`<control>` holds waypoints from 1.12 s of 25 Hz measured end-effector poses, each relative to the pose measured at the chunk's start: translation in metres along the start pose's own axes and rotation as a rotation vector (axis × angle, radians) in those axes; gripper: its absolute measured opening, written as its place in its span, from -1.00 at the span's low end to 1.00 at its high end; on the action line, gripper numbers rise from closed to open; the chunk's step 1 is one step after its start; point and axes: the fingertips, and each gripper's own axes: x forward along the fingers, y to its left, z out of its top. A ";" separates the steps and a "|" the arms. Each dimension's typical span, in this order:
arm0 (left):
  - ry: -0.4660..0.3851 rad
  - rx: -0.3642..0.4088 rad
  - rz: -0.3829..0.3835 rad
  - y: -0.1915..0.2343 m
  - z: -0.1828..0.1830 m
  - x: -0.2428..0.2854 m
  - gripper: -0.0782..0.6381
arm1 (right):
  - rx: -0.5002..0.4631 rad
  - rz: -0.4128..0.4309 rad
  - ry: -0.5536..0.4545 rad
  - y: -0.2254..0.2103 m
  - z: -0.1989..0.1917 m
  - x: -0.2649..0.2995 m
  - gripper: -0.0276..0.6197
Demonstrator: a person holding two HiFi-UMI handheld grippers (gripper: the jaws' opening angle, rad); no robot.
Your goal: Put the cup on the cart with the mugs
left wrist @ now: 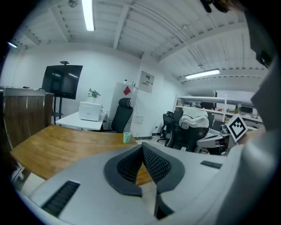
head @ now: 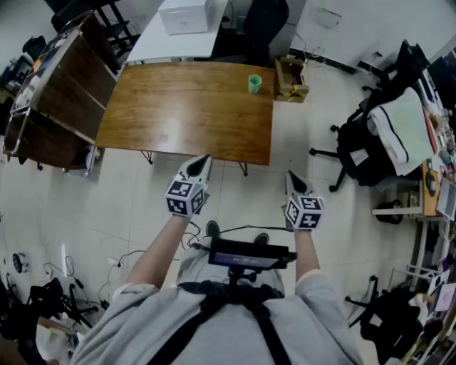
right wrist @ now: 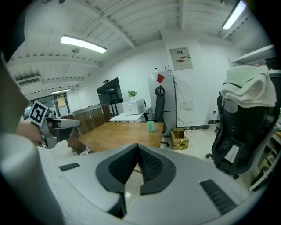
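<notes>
Cup, green, upright at far right corner of wood table; both grippers closed on nothing.
Office room, pale tiled floor. Wood-sided cart off table's left end, load unreadable. Left gripper and right gripper hang over floor on table's near side, jaws together; cup well apart beyond them, nearer the right one. Cardboard box on floor just beside cup's corner, contents unclear. White box on desk behind.
</notes>
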 end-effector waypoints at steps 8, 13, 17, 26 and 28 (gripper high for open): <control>-0.009 0.021 -0.053 0.033 0.018 -0.008 -0.77 | 0.020 0.010 -0.009 0.047 0.010 0.036 -0.89; -0.003 0.023 -0.083 0.055 0.023 -0.013 -0.77 | 0.027 0.004 -0.013 0.072 0.018 0.049 -0.88; -0.005 0.002 -0.104 0.063 0.026 -0.013 -0.77 | 0.025 -0.009 -0.014 0.083 0.023 0.054 -0.89; -0.011 -0.008 -0.099 0.075 0.037 0.023 -0.77 | 0.016 0.028 0.009 0.075 0.034 0.099 -0.88; -0.010 -0.011 -0.081 0.080 0.041 0.034 -0.77 | 0.016 0.044 0.013 0.071 0.041 0.115 -0.88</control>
